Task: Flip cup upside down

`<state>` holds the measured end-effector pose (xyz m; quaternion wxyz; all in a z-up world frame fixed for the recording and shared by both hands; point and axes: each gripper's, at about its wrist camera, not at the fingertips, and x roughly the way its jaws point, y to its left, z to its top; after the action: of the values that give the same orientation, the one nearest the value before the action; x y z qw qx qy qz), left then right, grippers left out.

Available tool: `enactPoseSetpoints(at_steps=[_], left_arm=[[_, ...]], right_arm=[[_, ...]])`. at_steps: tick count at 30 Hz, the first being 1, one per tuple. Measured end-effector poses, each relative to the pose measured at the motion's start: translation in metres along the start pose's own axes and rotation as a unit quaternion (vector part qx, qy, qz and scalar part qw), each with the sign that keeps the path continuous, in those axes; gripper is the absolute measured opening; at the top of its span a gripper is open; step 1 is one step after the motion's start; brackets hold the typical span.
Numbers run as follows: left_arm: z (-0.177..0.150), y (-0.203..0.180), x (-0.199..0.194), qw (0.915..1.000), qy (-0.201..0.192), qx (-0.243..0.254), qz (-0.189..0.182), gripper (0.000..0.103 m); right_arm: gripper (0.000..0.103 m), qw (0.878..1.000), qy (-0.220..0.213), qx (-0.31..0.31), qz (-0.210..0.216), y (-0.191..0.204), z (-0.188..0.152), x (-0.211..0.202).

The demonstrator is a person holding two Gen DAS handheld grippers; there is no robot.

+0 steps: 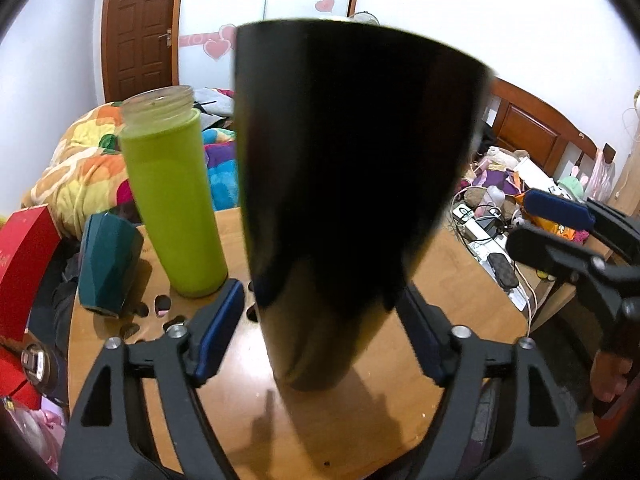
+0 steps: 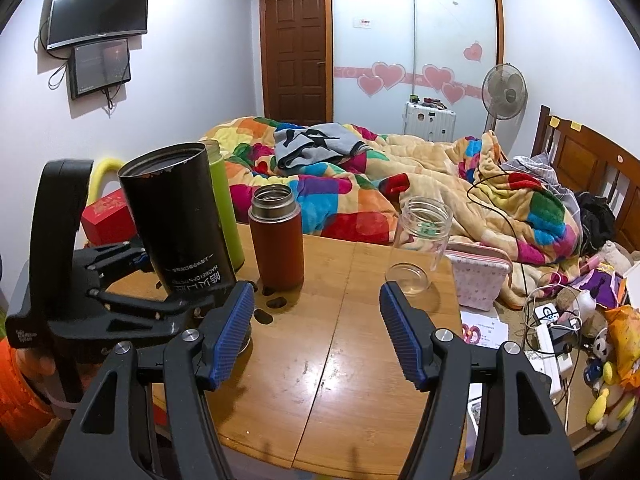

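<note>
Black cup point(image 1: 340, 180) standing at table centre, bracketed low on its body by the left gripper point(image 1: 320, 300), blue pads point(image 1: 220, 332) at 9 and 3 o'clock of it; sliver of wooden table point(image 1: 460, 280) visible between the 9 o'clock pad and the cup wall, so impossible to tell whether clamped or merely close. Seen from the right wrist: same cup point(image 2: 176, 216) leaning, rimmed hollow end uppermost, white lettering reading inverted, base hidden behind a finger. At far left, red box point(image 1: 24, 248) off the table edge; teal faceted cup point(image 1: 108, 264) at 9 o'clock of the black cup; tall green bottle point(image 1: 172, 200), uncapped, just beside it at 10 o'clock. Further right, brown flask point(image 2: 276, 236) upright and lidless, then clear jar point(image 2: 420, 240) tilted near the table's far edge, pink case point(image 2: 476, 276) at its 3 o'clock. Right gripper point(image 2: 316, 300) spread wide over bare tabletop, holding nothing, well apart from the cup. Bright patchwork quilt point(image 2: 340, 184) at 12 o'clock beyond.
</note>
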<state>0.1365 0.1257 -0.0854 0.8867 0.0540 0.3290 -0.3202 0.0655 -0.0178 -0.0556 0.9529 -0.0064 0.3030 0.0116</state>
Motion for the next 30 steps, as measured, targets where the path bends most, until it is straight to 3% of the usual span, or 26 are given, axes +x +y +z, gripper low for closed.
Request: enactPoseSetpoints(at_steps=[9,11,20,27,30], left_arm=[[-0.012,0.006,-0.057,0.9989,-0.028,-0.028,0.024,0.086],[-0.011,0.006,-0.077,0.9977,-0.049,-0.031,0.037,0.092],[-0.01,-0.015,-0.16,0.9872,-0.144,-0.017,0.067,0.102],[-0.021,-0.031,-0.198,0.9817,-0.174,-0.006,0.077,0.103],[-0.026,-0.031,-0.207,0.981,-0.178,-0.009,0.076,0.103]], right_arm=[[0.063,1.0,-0.007,0.005,0.005,0.004,0.001,-0.011],[0.071,1.0,-0.015,0.005,0.005,0.008,0.002,-0.022],[0.083,0.998,-0.063,0.007,0.007,0.028,0.004,-0.076],[0.084,0.996,-0.086,0.009,0.009,0.044,0.0,-0.113],[0.092,0.995,-0.095,0.014,0.01,0.048,-0.004,-0.127]])
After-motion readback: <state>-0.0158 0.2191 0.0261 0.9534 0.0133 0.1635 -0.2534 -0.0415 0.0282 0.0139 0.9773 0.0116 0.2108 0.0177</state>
